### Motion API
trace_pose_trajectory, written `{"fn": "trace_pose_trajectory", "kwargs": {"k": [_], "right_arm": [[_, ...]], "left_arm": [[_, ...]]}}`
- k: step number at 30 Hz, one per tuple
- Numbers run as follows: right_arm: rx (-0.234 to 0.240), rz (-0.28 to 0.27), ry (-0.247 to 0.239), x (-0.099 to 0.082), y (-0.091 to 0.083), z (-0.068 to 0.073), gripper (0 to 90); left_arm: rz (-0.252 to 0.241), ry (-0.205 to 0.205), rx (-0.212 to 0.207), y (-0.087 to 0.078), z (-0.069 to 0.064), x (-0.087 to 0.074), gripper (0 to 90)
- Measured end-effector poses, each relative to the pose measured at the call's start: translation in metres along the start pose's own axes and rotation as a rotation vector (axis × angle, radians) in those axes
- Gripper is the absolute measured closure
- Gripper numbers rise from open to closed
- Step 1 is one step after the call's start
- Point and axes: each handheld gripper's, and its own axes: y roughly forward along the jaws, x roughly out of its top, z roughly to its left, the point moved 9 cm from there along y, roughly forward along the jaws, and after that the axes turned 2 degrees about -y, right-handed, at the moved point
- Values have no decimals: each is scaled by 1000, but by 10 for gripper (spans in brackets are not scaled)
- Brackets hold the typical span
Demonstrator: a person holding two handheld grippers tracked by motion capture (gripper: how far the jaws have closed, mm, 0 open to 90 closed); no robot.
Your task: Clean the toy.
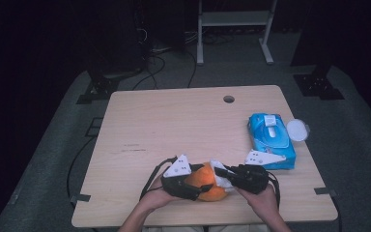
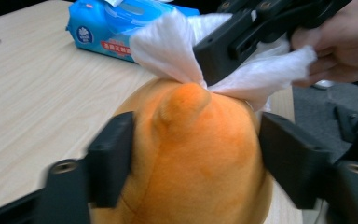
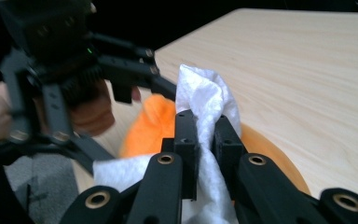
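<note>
Wiping step: left claw (image 2: 191, 154) clasps the orange plush toy (image 2: 196, 154); right claw (image 3: 205, 140) pinches a white wipe (image 3: 207, 100) against it. Next, rub across.

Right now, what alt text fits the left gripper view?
An orange plush toy sits between the left hand-held gripper's black jaws, while the right hand-held gripper presses a white wipe onto its top. A blue wipes pack lies behind on the wooden table.

My left gripper (image 1: 196, 186) at near table edge, jaws spread wide, one either side of orange plush toy (image 2: 196, 154). My right gripper (image 1: 227, 175) faces it, jaws clamped on white wipe (image 3: 205, 112). Forearms enter from bottom, hands close together.
</note>
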Motion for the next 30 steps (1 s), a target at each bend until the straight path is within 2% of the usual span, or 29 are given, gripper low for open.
{"fn": "trace_pose_trajectory", "kwargs": {"k": [3,6,8,11,13,14,15,16,18,20,21,23,25,26,27,28,30], "right_arm": [[-31,5,-2,-1,0,-8,824],[-38,-4,12,-1,-2,-11,824],[-36,-4,20,-1,-1,-11,824],[-36,-21,-9,5,-2,-2,825],[-5,-64,-27,16,-8,8,826],[21,-90,-55,24,-10,18,826],[21,-90,-55,24,-10,18,826],[36,-97,-77,27,-11,24,826],[29,-95,-93,26,-10,24,827],[6,-80,-65,21,-8,14,827],[-2,-72,-57,17,-7,9,827],[-11,-67,-8,11,-7,-1,826],[-24,-73,-26,15,-9,3,826],[-2,-85,-65,22,-10,16,826],[-2,-85,-65,22,-10,16,826],[-2,-77,-92,24,-8,21,825],[-34,-44,-126,21,-3,22,826]], "left_arm": [[-16,-32,3,-5,10,-4,141],[26,-84,-25,-1,16,-19,122],[37,-105,-31,5,17,-26,129],[34,-68,-7,-1,15,-18,274],[10,-59,3,-6,13,-8,350],[5,-48,12,-7,11,-4,370],[3,-32,18,-10,9,1,370],[3,-24,12,-12,7,5,373],[6,-19,13,-15,4,9,376],[27,-15,25,-14,5,4,375],[22,-33,14,-12,6,2,374],[18,-47,21,-11,9,2,367],[13,-52,39,-8,8,2,356],[8,-46,37,-5,5,2,348],[12,-27,33,-2,1,3,348],[13,-11,34,1,-2,4,342],[20,11,35,2,-6,6,292]]}}
